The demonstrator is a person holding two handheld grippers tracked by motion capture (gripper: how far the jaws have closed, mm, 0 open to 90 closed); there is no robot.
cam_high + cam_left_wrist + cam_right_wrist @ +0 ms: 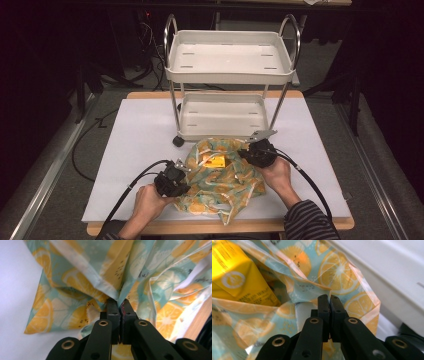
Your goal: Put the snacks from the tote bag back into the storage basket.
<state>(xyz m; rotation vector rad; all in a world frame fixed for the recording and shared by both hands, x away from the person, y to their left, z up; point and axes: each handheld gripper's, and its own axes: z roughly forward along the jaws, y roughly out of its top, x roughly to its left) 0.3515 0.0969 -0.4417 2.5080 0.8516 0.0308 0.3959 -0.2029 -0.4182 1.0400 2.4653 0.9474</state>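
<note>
Standing at the far edge of the white tabletop (pixel 140 130): a two-tier white cart (pixel 230 55) with chrome uprights and black casters, both trays bare. Lying just in front of the cart's lower tray, near the tabletop's front middle: a thin, crumpled bag (pixel 220 182) printed with orange and lemon slices on pale teal, white hems and white straps trailing toward the front edge. Semi-sheer in the right gripper view, with folds letting light through. Gaping open at the top, mouth spread between the two hands. Sitting inside the opening: a yellow carton (pixel 216 161), glossy, with a white round mark and small dark print, tilted against the fabric. Clenched on the bag's left rim: left gripper (pixel 119 302), jaws pressed together with a pleat of hem pinched between them. Clamped on the bag's right rim beside the cart: right gripper (pixel 329 298), jaws tight on a fold of the printed fabric.
</note>
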